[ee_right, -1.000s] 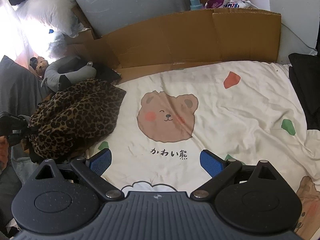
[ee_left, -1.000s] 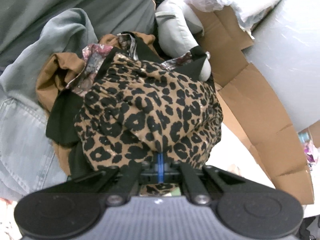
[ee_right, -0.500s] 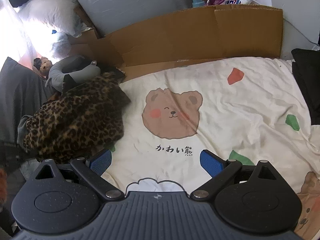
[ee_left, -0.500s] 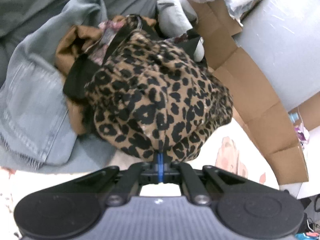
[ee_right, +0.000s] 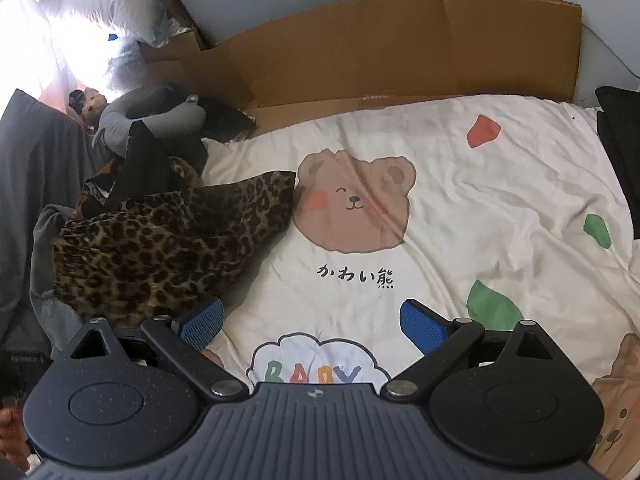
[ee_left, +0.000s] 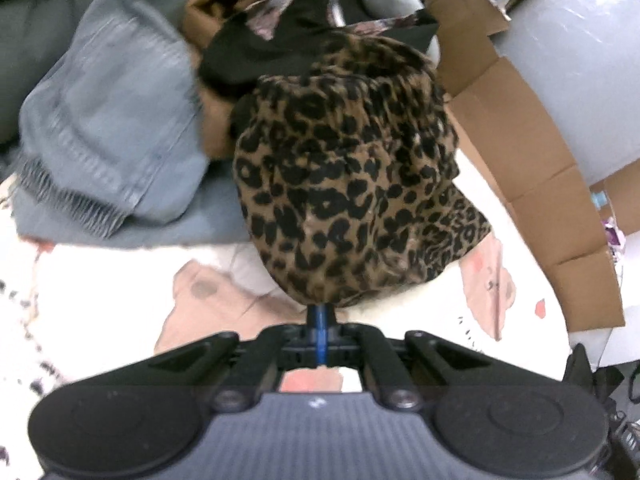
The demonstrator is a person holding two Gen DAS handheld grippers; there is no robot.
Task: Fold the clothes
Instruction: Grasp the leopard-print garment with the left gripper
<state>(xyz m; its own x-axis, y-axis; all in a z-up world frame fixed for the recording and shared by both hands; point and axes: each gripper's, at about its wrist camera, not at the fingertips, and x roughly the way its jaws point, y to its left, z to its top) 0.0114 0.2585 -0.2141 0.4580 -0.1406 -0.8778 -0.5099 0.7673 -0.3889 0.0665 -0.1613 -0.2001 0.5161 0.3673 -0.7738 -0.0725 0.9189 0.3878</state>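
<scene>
Pinching an edge of the leopard-print garment (ee_left: 352, 184) in my left gripper (ee_left: 320, 316), I am keeping those jaws fully closed on the cloth. The garment is bunching ahead of them, trailing back toward the pile of clothes (ee_left: 120, 120), and its loose end is reaching onto the bear-print bedsheet (ee_right: 460, 208). Seen from my right gripper (ee_right: 312, 320), it is lying off to the left, its long axis running slantwise toward the printed bear. My right jaws are standing wide apart and gripping nothing, hovering over bare sheet just beside the garment's near edge, so this hand is the handier one for a second corner. The fabric is looking thin, soft and slack; the denim beside it is stiffer, with a frayed hem.
</scene>
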